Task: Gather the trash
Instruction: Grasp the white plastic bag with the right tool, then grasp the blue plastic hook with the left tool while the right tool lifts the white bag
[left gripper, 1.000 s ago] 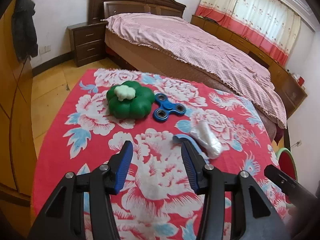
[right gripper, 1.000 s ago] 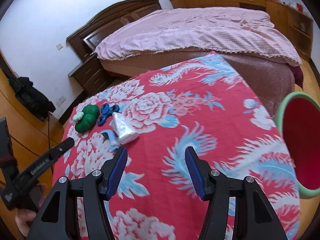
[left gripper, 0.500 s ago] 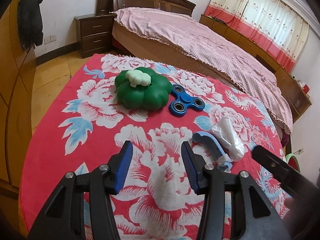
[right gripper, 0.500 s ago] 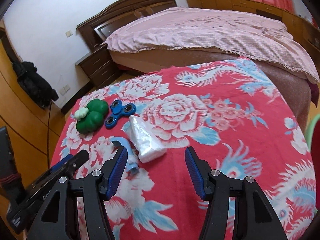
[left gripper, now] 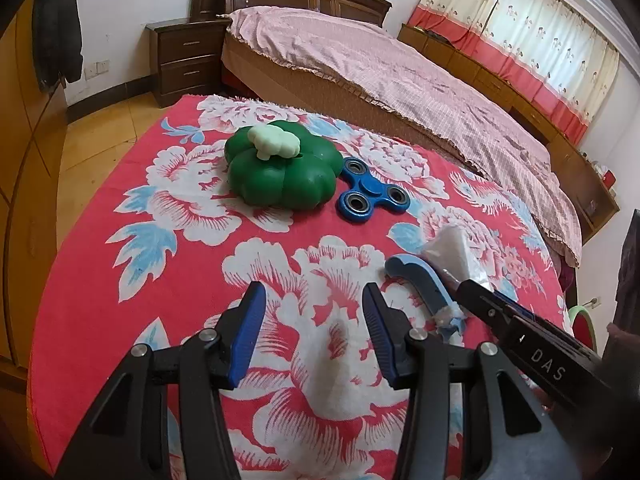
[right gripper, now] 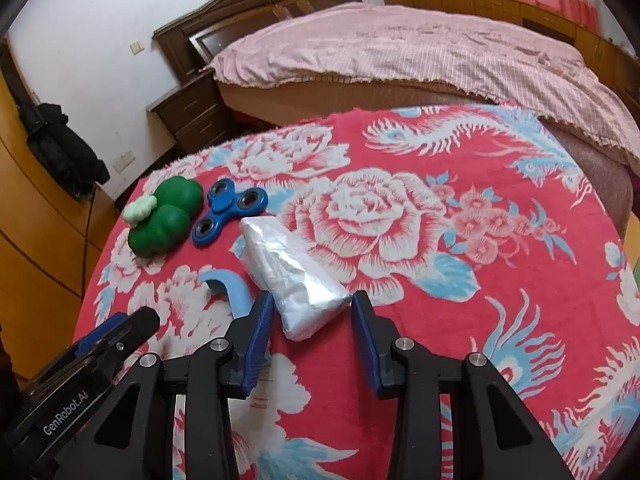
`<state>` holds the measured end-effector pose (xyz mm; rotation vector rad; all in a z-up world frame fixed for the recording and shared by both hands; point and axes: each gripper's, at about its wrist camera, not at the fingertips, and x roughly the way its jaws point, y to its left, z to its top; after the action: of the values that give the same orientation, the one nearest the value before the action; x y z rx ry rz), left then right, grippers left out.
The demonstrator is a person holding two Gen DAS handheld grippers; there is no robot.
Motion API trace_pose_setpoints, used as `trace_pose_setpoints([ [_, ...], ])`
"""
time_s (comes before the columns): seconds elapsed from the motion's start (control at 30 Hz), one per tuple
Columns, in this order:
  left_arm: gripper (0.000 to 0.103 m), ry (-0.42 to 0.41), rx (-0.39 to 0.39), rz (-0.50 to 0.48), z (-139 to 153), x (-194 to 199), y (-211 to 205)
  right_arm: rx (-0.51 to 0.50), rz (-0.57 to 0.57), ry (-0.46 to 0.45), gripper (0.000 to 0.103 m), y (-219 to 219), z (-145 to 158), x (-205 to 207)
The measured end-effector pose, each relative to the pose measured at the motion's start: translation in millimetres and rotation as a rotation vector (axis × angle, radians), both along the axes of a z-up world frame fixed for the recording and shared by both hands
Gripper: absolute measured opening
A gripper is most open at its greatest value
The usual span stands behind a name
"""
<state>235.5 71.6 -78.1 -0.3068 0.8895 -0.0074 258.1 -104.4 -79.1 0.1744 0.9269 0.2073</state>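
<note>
A crumpled clear plastic wrapper [right gripper: 292,276] lies on the red floral tablecloth [right gripper: 460,320]. My right gripper [right gripper: 312,308] is open, its fingers on either side of the wrapper's near end, not closed on it. The wrapper also shows in the left wrist view [left gripper: 454,250], with the right gripper's finger [left gripper: 480,300] over it. My left gripper [left gripper: 312,312] is open and empty above the cloth, to the left of a light blue curved piece [left gripper: 420,280].
A green pumpkin-shaped toy [left gripper: 280,172] and a blue fidget spinner [left gripper: 370,196] lie at the far left of the table. A bed [right gripper: 400,52] stands behind it. A green-rimmed red bin [left gripper: 580,320] sits past the right edge.
My right gripper has moved left and forward until its fingers straddle the wrapper. My left gripper has moved closer to the toy and spinner.
</note>
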Motion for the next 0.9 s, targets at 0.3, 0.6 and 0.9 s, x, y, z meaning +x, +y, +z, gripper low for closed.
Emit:
trace_pose_setpoints([
  [0.3,0.050,0.001,-0.007,-0.043,8.5,-3.4,-13.9,0.035,-0.022,-0.040,0.039,-22.1,20.5,-18.3],
  [0.6,0.050,0.027,-0.043,-0.133,17.4,1.4,-50.1,0.097,-0.091,-0.054,0.039,-68.5,41.0,-52.8],
  [0.9,0.050,0.074,-0.012,-0.155,6.3,13.0,-80.4,0.147,-0.190,-0.062,0.039,-125.8,47.8,-92.2],
])
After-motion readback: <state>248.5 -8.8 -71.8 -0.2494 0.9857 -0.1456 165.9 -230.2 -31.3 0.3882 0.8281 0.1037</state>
